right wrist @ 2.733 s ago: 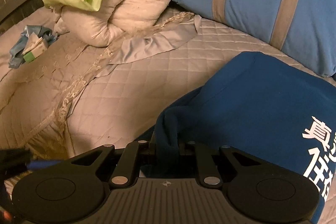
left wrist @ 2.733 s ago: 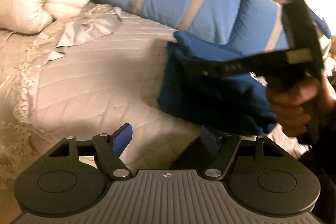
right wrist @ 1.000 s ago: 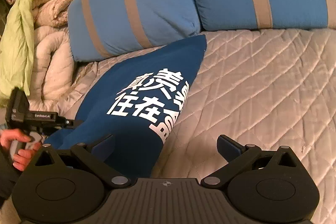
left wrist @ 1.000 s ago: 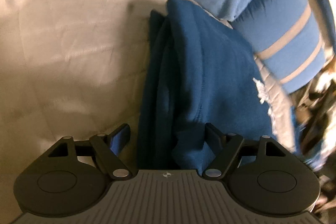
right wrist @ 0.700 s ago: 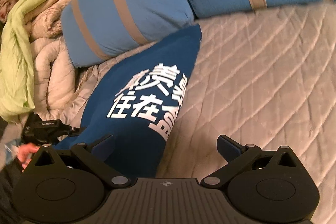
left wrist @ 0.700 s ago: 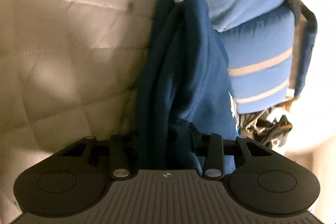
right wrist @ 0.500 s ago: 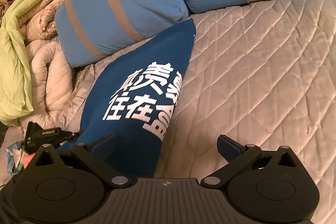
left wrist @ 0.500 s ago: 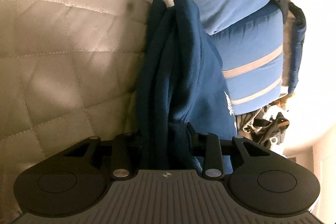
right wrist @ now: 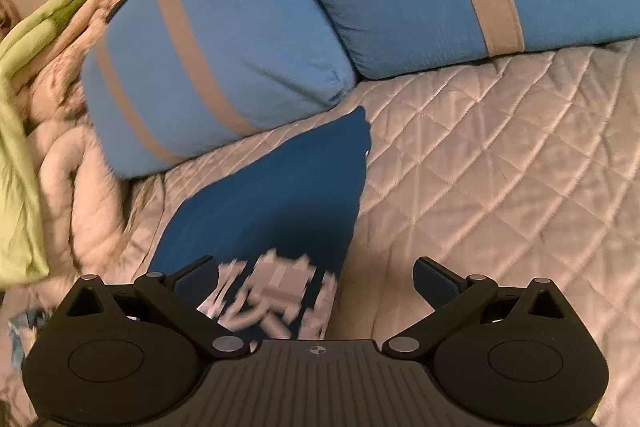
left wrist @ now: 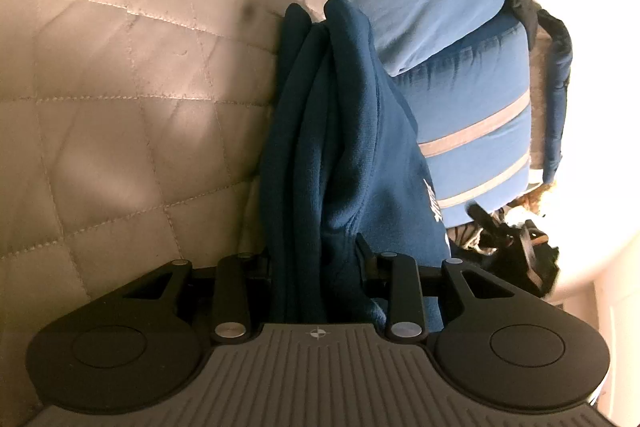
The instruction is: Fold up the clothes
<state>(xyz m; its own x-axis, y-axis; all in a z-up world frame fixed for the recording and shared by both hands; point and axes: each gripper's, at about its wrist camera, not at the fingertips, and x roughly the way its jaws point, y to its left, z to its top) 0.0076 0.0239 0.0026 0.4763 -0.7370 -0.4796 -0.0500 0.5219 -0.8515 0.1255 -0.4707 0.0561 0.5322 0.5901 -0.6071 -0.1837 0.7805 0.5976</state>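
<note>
A pale quilted bedspread [right wrist: 500,155] fills the scene. At its far side lie two light blue pillows [right wrist: 224,59] with grey stripes, and at far left a cream comforter [right wrist: 76,179] with a lime-green cloth [right wrist: 16,155] draped on it. The folded dark blue shirt [right wrist: 280,195] lies on the quilt just near of the pillows, its white print blurred. The left gripper [left wrist: 316,263] is clamped on the shirt's bunched edge [left wrist: 320,155]. The right gripper [right wrist: 316,279] hovers above the shirt's near right edge, jaws spread wide, holding nothing.
</note>
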